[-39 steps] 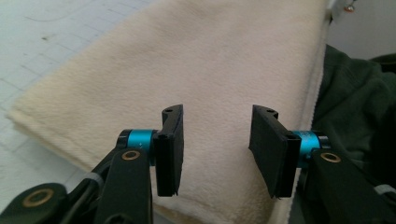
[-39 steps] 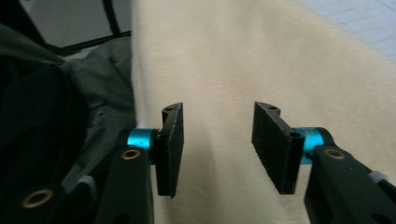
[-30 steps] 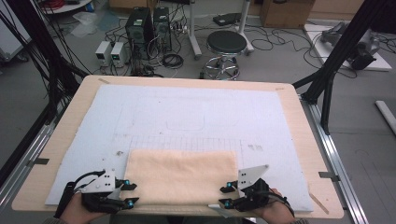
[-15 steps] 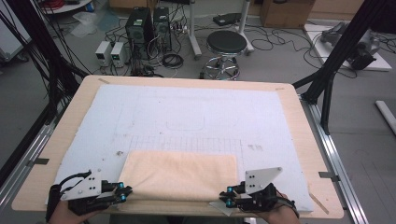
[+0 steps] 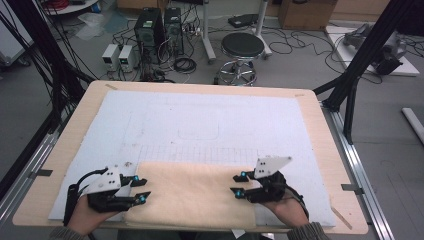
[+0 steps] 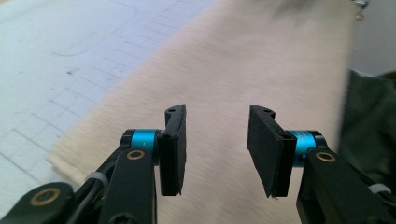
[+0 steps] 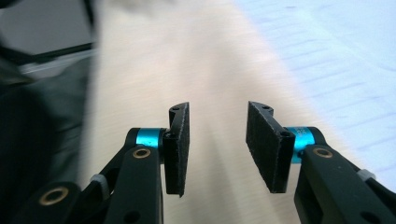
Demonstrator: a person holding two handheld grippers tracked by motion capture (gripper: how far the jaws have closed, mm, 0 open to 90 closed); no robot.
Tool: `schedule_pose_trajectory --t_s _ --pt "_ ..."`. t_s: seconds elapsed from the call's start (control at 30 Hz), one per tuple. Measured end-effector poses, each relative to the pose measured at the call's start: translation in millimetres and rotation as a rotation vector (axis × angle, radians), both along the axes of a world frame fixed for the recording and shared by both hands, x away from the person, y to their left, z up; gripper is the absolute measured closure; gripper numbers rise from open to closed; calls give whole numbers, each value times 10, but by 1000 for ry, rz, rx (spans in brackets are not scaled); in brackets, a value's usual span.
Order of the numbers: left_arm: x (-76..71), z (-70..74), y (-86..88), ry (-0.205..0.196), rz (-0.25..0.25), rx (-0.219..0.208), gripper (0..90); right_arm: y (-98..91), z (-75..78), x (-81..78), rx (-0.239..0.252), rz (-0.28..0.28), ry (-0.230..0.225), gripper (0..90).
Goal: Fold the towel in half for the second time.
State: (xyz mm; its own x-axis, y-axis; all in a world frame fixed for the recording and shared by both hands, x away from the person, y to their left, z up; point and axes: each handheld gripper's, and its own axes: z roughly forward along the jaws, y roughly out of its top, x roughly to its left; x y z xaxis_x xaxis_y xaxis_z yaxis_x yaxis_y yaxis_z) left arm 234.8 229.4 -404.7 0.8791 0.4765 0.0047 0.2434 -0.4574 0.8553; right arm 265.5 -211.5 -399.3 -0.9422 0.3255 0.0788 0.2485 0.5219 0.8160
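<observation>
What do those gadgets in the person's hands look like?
Each hand-held gripper, left and right, is black, with two flat black padded jaws on blue-ringed pivots with brass-coloured rivets. A grey three-cornered plate sits on top, and a black cable trails back. Grey knitted cuffs cover the wrists.

Wooden table (image 5: 325,145), pale grey gridded mat (image 5: 200,120) covering most of it; beige towel (image 5: 195,192) on mat's near edge.

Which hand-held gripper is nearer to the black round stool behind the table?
The right hand-held gripper is nearer. It sits at the towel's right end, below the stool. The left hand-held gripper is at the towel's left end, farther off to the side.
</observation>
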Motion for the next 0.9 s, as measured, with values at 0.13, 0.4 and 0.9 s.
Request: schedule_pose_trajectory --t_s 0.13,0.4,0.9 --pt "231 -92 -29 18 69 18 560 12 -96 261 -21 -94 -8 594" --pt "341 -305 -8 105 112 55 561 -81 -349 382 -74 -143 79 614" --pt "494 -160 103 43 190 -2 453 -295 -234 449 11 -239 52 456"
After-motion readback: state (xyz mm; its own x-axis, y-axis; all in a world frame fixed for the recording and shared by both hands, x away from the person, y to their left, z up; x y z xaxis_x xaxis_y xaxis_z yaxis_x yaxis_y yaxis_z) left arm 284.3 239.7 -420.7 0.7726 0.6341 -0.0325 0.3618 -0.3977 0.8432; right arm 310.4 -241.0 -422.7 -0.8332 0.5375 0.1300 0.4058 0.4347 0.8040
